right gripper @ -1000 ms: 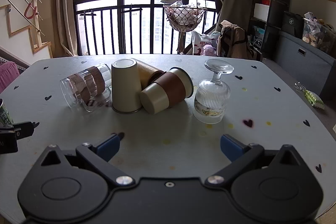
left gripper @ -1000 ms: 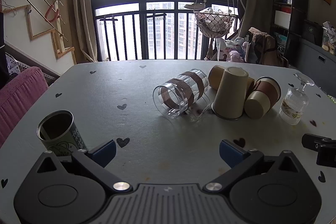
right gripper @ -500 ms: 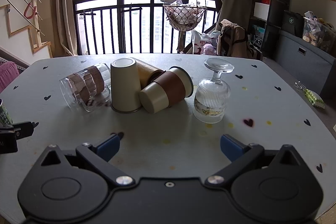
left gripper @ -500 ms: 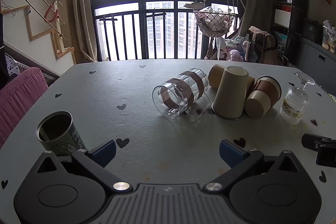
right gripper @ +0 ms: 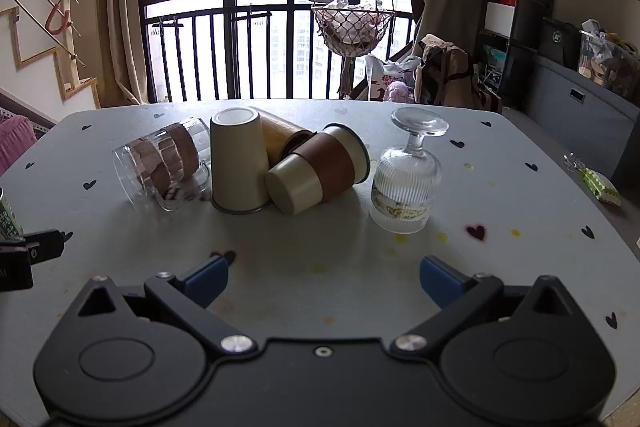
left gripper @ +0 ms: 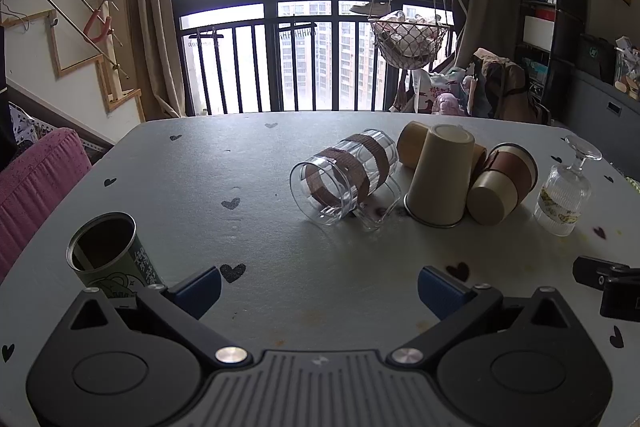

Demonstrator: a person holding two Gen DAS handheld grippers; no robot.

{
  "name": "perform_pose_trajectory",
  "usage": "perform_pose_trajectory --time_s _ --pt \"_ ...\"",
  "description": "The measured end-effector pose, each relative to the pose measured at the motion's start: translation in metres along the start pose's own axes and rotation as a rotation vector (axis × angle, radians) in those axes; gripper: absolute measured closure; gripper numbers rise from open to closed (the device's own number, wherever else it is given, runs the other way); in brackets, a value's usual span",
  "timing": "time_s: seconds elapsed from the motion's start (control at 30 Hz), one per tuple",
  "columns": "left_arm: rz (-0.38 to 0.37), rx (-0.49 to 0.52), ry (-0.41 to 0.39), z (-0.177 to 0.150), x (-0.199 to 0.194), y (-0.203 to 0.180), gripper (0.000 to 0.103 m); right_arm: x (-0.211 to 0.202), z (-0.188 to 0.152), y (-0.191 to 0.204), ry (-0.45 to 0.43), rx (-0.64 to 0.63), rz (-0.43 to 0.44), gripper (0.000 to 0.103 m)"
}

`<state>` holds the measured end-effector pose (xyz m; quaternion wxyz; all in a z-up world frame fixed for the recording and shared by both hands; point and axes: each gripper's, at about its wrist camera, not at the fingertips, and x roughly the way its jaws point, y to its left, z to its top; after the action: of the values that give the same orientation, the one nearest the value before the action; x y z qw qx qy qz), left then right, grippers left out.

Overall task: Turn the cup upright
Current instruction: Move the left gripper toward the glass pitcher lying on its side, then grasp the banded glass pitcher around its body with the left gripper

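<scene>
A clear glass mug [left gripper: 344, 179] [right gripper: 164, 163] with brown bands lies on its side on the grey table. A cream paper cup [left gripper: 440, 175] [right gripper: 238, 159] stands upside down beside it. A tan cup [left gripper: 412, 143] [right gripper: 280, 135] and a brown-sleeved cup [left gripper: 502, 183] [right gripper: 320, 171] lie on their sides. A ribbed stemmed glass [left gripper: 564, 191] [right gripper: 408, 179] stands upside down at the right. A green tin cup [left gripper: 112, 259] stands upright at the left. My left gripper [left gripper: 320, 287] and right gripper [right gripper: 324, 277] are open and empty, short of the cups.
The grey table [left gripper: 240, 167] has black heart marks and rounded edges. A pink sofa [left gripper: 32, 179] is at the left. A small wrapped packet [right gripper: 600, 187] lies near the table's right edge. Balcony railing, a hanging basket and shelves stand behind.
</scene>
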<state>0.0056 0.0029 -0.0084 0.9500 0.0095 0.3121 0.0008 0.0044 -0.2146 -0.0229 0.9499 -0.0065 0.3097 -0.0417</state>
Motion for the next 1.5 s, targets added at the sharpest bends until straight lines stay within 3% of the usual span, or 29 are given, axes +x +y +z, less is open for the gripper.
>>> perform_pose_trajectory --time_s 0.57,0.83,1.27,1.5 --pt "0.064 0.002 -0.005 0.023 0.03 0.005 0.0 0.019 -0.001 -0.002 0.029 0.019 0.022 0.0" --pt "0.035 0.13 -0.022 0.06 0.072 -0.003 0.0 0.039 -0.001 -0.009 0.058 0.041 0.038 0.0" --pt "-0.032 0.386 0.078 0.1 0.155 -0.039 0.0 0.066 0.002 -0.029 0.091 0.091 0.037 0.0" --pt "0.002 0.428 0.183 0.097 0.196 -0.042 0.013 0.072 0.001 -0.038 0.101 0.104 0.032 0.0"
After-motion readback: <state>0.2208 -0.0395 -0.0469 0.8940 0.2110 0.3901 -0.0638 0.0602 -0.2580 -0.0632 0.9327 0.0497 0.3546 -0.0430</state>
